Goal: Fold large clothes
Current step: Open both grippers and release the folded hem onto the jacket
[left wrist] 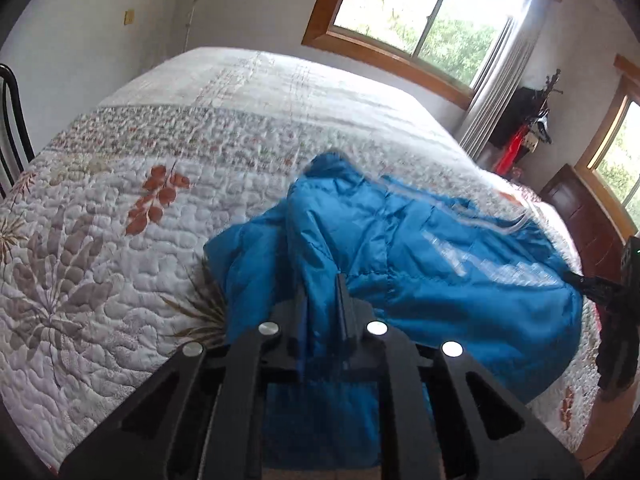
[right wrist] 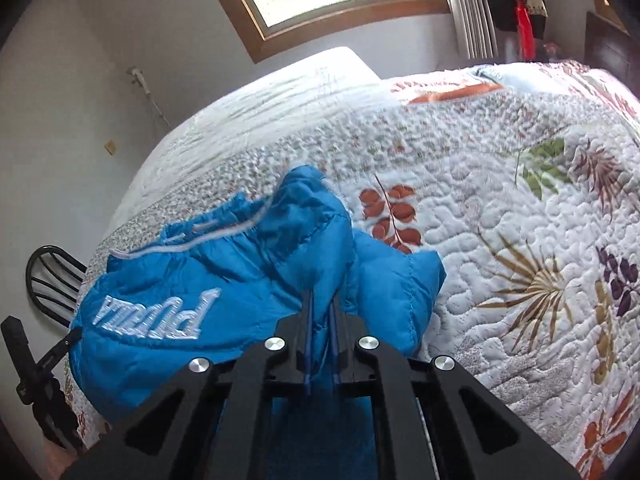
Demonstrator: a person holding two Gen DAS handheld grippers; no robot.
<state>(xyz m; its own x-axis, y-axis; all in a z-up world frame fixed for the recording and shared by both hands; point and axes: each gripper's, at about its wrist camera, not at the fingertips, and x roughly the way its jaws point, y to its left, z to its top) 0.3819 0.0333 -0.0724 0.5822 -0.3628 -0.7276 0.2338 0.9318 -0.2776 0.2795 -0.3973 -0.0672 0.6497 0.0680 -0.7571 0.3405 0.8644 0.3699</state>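
Observation:
A blue puffer jacket (left wrist: 420, 248) with white lettering lies bunched on the quilted bed. My left gripper (left wrist: 322, 292) is shut on a fold of the jacket near the bed's front edge. In the right wrist view the jacket (right wrist: 224, 280) shows its white logo, and my right gripper (right wrist: 322, 304) is shut on another fold of it. The right gripper also shows in the left wrist view (left wrist: 580, 280) at the jacket's far right edge. The left gripper shows in the right wrist view (right wrist: 72, 338) at the jacket's left edge.
The bed carries a white quilt (left wrist: 120, 208) with leaf prints. A black chair (left wrist: 12, 128) stands at the left. A wood-framed window (left wrist: 420, 12) with a curtain is behind the bed. A dark wooden cabinet (left wrist: 588, 216) and hanging clothes (left wrist: 524, 136) stand at the right.

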